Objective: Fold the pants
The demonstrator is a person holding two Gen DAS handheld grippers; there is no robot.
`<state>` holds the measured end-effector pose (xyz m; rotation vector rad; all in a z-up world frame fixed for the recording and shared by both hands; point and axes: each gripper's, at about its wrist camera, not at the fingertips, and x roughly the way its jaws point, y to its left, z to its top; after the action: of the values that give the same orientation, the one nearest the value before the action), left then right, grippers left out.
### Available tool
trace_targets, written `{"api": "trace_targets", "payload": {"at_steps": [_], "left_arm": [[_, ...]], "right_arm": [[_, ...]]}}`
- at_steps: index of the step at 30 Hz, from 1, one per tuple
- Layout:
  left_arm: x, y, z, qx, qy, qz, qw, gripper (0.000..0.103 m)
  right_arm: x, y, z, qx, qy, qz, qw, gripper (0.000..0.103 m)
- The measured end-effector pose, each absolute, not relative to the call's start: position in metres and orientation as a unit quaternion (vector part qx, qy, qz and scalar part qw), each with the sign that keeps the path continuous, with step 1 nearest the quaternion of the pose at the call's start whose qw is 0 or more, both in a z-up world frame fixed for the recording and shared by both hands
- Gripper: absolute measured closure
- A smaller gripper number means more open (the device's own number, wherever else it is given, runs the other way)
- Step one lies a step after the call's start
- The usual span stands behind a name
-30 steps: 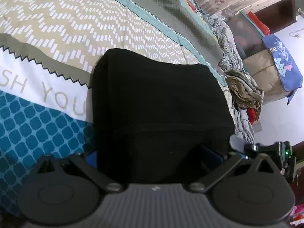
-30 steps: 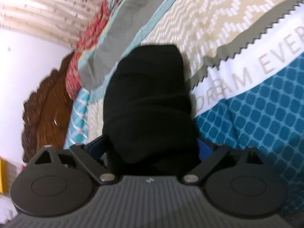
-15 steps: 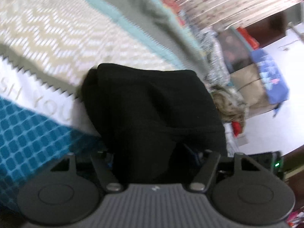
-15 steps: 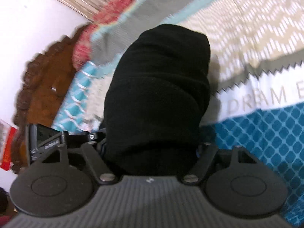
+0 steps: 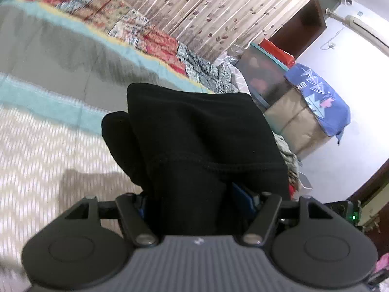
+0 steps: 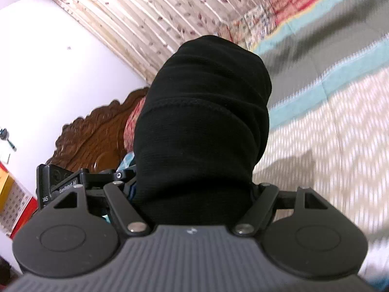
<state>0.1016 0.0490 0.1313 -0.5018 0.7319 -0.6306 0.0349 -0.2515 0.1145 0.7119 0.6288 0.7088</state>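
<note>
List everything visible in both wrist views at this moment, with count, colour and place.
pants: one, black, bundled, clamped at both ends, raised over the bed
bedspread: one, grey, teal and beige zigzag bands, beneath the pants
curtain: one, beige with leaf print, behind the bed
headboard: one, carved brown wood, left in the right wrist view
boxes: stacked, tan, under a blue cloth, beside the bed
clothes pile: mixed colours, at the bed's edge
left gripper: black, closed on the pants
right gripper: black, closed on the pants

Patterned bedspread (image 5: 36, 146), leaf-print curtain (image 5: 218, 7), carved wooden headboard (image 6: 97, 131).
</note>
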Motion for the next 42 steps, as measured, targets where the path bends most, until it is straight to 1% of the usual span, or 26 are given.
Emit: {"api": "trace_targets", "payload": {"at_steps": [3,6,10,11,12,14,15,16,17,18,20,21,25,27,30,35,39,42], "left_arm": [[0.146,0.038,0.131,-0.229,0.352,-0.287,0.861,0.039],[0.194,0.031,0.119,-0.220,0.361,-0.263,0.867,0.039],[0.257,0.024,0.084,-0.221,0.387,-0.219,0.868,0.038],[0.273,0.023,0.070,-0.220,0.395,-0.204,0.869,0.037],[0.285,0.022,0.056,-0.214,0.405,-0.186,0.869,0.033],[0.309,0.014,0.017,-0.181,0.451,-0.127,0.865,0.030],[0.316,0.010,0.001,-0.165,0.471,-0.105,0.860,0.018],[0.313,0.013,-0.008,-0.183,0.454,-0.104,0.866,0.016],[0.309,0.015,-0.007,-0.191,0.443,-0.101,0.870,0.017],[0.307,0.013,-0.005,-0.185,0.442,-0.100,0.872,0.015],[0.298,0.011,0.001,-0.175,0.443,-0.094,0.874,0.013],[0.291,0.011,0.006,-0.174,0.440,-0.094,0.876,0.015],[0.252,0.010,0.040,-0.132,0.413,-0.084,0.897,0.014],[0.224,0.009,0.054,-0.113,0.408,-0.079,0.903,0.014],[0.178,0.007,0.070,-0.097,0.411,-0.077,0.903,0.012],[0.091,0.002,0.089,-0.062,0.388,-0.066,0.917,0.004],[0.034,-0.005,0.101,-0.026,0.370,-0.050,0.927,0.000],[0.002,-0.005,0.109,-0.025,0.362,-0.038,0.931,0.000]], "right_arm": [[0.081,-0.256,0.110,0.333,0.287,0.330,0.835,0.026],[0.124,-0.259,0.094,0.339,0.292,0.325,0.833,0.026],[0.182,-0.257,0.060,0.351,0.309,0.304,0.830,0.026],[0.195,-0.256,0.049,0.355,0.317,0.297,0.828,0.026],[0.211,-0.253,0.033,0.358,0.329,0.288,0.825,0.025],[0.238,-0.247,0.000,0.354,0.376,0.255,0.817,0.021],[0.247,-0.241,-0.018,0.336,0.404,0.221,0.821,0.021],[0.244,-0.236,-0.017,0.317,0.388,0.227,0.835,0.021],[0.238,-0.228,-0.009,0.277,0.371,0.227,0.857,0.019],[0.234,-0.224,-0.003,0.256,0.367,0.220,0.867,0.017],[0.231,-0.227,0.000,0.257,0.383,0.218,0.860,0.016],[0.226,-0.232,0.003,0.263,0.383,0.212,0.860,0.016],[0.179,-0.244,0.022,0.250,0.359,0.176,0.882,0.014],[0.145,-0.246,0.036,0.226,0.339,0.174,0.896,0.013],[0.108,-0.250,0.047,0.212,0.335,0.172,0.902,0.013],[0.039,-0.242,0.056,0.157,0.348,0.165,0.910,0.012],[-0.014,-0.224,0.060,0.097,0.360,0.142,0.917,0.010],[-0.041,-0.216,0.066,0.087,0.352,0.127,0.923,0.010]]}}
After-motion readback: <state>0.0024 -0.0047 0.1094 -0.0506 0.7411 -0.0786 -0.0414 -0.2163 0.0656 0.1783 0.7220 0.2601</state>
